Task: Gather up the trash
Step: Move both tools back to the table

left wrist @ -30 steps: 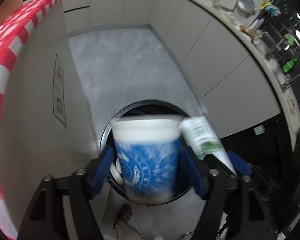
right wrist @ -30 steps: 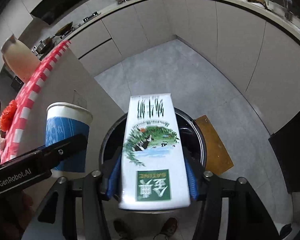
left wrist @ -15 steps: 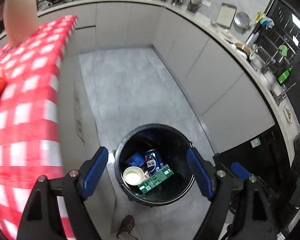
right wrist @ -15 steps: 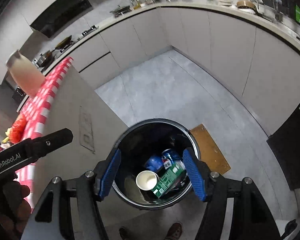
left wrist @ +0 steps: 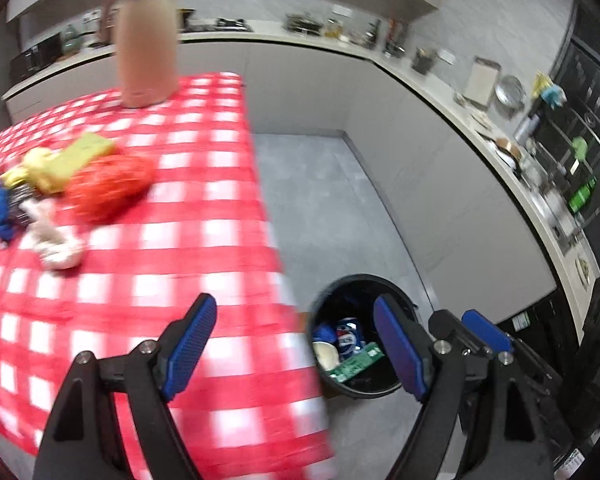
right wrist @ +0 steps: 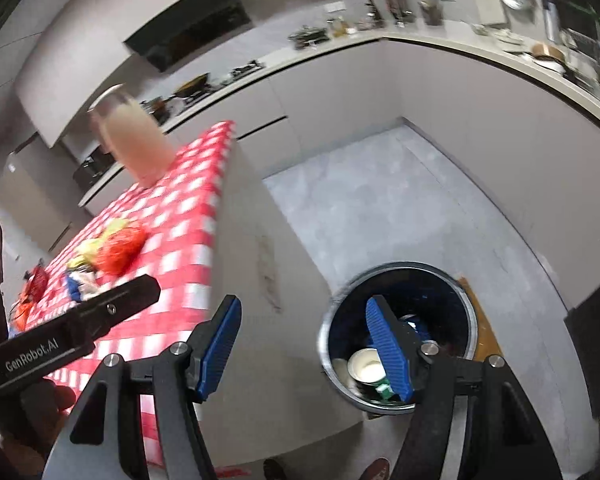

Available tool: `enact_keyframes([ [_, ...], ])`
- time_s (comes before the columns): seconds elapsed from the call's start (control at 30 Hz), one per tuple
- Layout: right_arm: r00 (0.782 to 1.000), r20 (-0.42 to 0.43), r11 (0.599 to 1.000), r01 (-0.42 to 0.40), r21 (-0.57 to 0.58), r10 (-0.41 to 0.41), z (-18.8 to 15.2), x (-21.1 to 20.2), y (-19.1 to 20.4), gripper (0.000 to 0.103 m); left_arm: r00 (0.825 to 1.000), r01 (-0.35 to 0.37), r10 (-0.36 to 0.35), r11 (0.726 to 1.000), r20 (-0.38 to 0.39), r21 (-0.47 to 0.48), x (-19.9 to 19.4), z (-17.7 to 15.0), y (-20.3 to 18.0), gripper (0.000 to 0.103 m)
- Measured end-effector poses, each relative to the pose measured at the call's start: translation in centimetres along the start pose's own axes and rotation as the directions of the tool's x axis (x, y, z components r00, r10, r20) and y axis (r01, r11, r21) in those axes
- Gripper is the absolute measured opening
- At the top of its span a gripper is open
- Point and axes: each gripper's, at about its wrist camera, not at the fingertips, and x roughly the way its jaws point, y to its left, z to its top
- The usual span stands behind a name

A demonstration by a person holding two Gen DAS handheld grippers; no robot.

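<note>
My left gripper point(left wrist: 296, 348) is open and empty over the near edge of the red checked table point(left wrist: 180, 240). My right gripper point(right wrist: 304, 348) is open and empty beside the table, above the floor. The black trash bin point(left wrist: 332, 384) stands on the floor right of the table; it also shows in the right wrist view point(right wrist: 466, 308). Inside lie a paper cup point(right wrist: 364, 368), a Pepsi can point(left wrist: 348, 340) and a green carton point(left wrist: 356, 362). On the table lie an orange-red mesh wrapper point(left wrist: 108, 188), yellow trash point(left wrist: 60, 160), a blue item point(left wrist: 0, 212) and a white crumpled piece point(left wrist: 56, 248).
A tall beige jug point(left wrist: 146, 36) stands at the table's far end. Grey cabinets and a cluttered counter point(left wrist: 480, 120) curve around the grey floor point(left wrist: 332, 208). A brown mat point(right wrist: 484, 332) lies beside the bin. The left gripper's body point(right wrist: 72, 336) crosses the right wrist view.
Both grippers let go of the blue cup and the carton into the bin, then lifted and swung left towards the table, which now fills the left view.
</note>
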Motion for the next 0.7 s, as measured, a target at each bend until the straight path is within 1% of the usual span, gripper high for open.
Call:
enact_keyframes([
  [0.1, 0.999, 0.0, 0.999, -0.032, -0.034, 0.032, 0.1, 0.5, 3.0, 0.067, 0.999, -0.031, 0.032, 0.999, 0.028, -0.031, -1.4, -0.1, 3.2, 0.082],
  [0.2, 0.998, 0.002, 0.997, -0.057, -0.058, 0.058, -0.2, 1.0, 6.8, 0.067, 0.997, -0.057, 0.059, 0.997, 0.05, -0.052, -2.5, -0.1, 6.1, 0.082],
  [0.3, 0.998, -0.005, 0.995, -0.069, -0.078, 0.069, -0.4, 1.7, 10.0, 0.067, 0.995, -0.062, 0.069, 0.994, 0.067, -0.092, -3.4, 0.2, 9.4, 0.082],
  [0.4, 0.997, -0.011, 0.991, -0.073, -0.114, 0.072, -0.6, 2.4, 13.6, 0.067, 0.994, -0.071, 0.079, 0.991, 0.07, -0.112, -3.9, 0.5, 12.2, 0.082],
  [0.7, 0.995, -0.031, 0.983, -0.095, -0.155, 0.091, -0.8, 5.8, 21.5, 0.068, 0.99, -0.108, 0.123, 0.978, 0.072, -0.177, -4.3, 1.2, 21.0, 0.082],
])
